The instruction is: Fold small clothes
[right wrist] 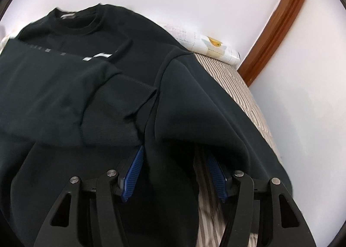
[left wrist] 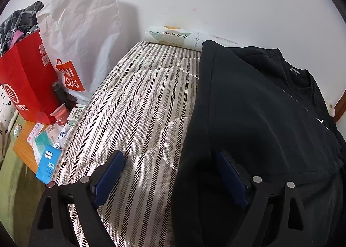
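Observation:
A black sweatshirt (left wrist: 255, 113) lies on a striped mattress (left wrist: 138, 117), its collar toward the wall. In the right wrist view the sweatshirt (right wrist: 86, 100) has one sleeve folded across its chest. My left gripper (left wrist: 170, 156) is open, straddling the sweatshirt's left edge, one blue pad over the mattress and one over the cloth. My right gripper (right wrist: 175, 152) is open, and a raised fold of the right sleeve hangs between its blue pads (right wrist: 135, 173). The far tips of the right pads are hidden under cloth.
A red paper bag (left wrist: 28, 82) and a white shopping bag (left wrist: 82, 37) stand on a cluttered bedside table (left wrist: 24, 149) to the left. A rolled patterned cloth (left wrist: 177, 36) lies against the wall at the mattress head. A wooden frame (right wrist: 279, 22) runs at right.

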`<act>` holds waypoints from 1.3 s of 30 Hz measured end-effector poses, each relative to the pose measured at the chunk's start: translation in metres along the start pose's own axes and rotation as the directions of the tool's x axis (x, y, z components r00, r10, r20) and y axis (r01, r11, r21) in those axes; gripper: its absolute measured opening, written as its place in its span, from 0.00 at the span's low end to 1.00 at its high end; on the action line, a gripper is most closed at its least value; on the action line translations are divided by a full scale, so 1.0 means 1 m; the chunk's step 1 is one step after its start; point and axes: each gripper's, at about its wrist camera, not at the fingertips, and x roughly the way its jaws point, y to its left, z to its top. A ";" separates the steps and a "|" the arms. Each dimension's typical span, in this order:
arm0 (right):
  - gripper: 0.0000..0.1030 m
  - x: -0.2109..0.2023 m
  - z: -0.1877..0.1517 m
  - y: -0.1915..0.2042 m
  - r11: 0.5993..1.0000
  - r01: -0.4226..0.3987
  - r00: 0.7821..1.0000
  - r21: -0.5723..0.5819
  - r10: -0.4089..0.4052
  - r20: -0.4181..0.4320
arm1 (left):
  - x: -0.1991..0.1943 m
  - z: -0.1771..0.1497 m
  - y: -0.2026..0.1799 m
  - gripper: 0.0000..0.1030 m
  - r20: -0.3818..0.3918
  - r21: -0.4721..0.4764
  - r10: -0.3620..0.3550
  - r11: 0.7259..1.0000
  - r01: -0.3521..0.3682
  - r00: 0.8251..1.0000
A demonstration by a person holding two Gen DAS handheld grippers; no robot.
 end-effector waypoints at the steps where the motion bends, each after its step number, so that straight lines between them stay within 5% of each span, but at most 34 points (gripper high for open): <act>1: 0.41 0.005 0.002 -0.001 1.000 -0.017 1.000 0.008 0.017 -0.007 | 0.000 0.000 0.000 0.86 -0.001 0.001 0.001 1.000 -0.001 1.000; 2: 0.21 0.010 0.004 -0.001 0.999 -0.037 0.999 0.012 0.037 -0.018 | 0.000 0.000 -0.001 0.86 -0.001 0.001 0.001 1.000 -0.001 1.000; 4: 0.17 0.009 0.006 -0.007 0.998 -0.054 0.998 0.033 0.055 -0.008 | 0.000 0.000 -0.001 0.86 -0.001 0.000 -0.001 1.000 0.001 1.000; 9: 0.12 0.004 -0.006 -0.070 0.933 -0.170 0.985 0.317 0.161 0.056 | 0.000 0.000 -0.001 0.86 -0.003 0.005 0.004 1.000 -0.004 1.000; 11: 0.12 0.010 -0.012 -0.078 0.912 -0.209 0.977 0.352 0.210 0.036 | 0.000 0.001 -0.002 0.87 -0.004 0.007 0.005 1.000 -0.005 1.000; 14: 0.13 -0.003 -0.016 -0.072 0.938 -0.165 0.986 0.303 0.165 0.027 | 0.000 0.000 -0.001 0.87 -0.003 0.004 0.001 1.000 -0.001 1.000; 18: 0.23 -0.033 -0.029 -0.073 0.954 -0.147 0.989 0.259 0.140 0.045 | 0.000 0.001 -0.001 0.87 -0.003 0.004 0.000 1.000 0.000 1.000; 20: 0.40 -0.051 -0.042 -0.083 0.958 -0.135 0.990 0.252 0.122 0.065 | -0.001 0.001 -0.001 0.87 -0.002 0.007 0.003 1.000 -0.003 1.000; 28: 0.70 -0.089 -0.127 -0.172 0.955 0.065 0.997 0.290 -0.075 0.025 | -0.019 -0.008 -0.004 0.87 -0.027 0.019 -0.026 0.999 0.026 0.999; 34: 0.71 -0.067 -0.176 -0.212 0.961 0.101 0.994 0.256 -0.085 -0.074 | -0.057 -0.031 -0.024 0.87 -0.036 0.079 -0.046 0.996 0.049 0.998; 39: 0.71 -0.049 -0.182 -0.223 0.955 0.103 0.994 0.277 -0.086 -0.075 | -0.087 -0.053 -0.035 0.87 -0.056 0.087 -0.069 0.994 0.073 0.996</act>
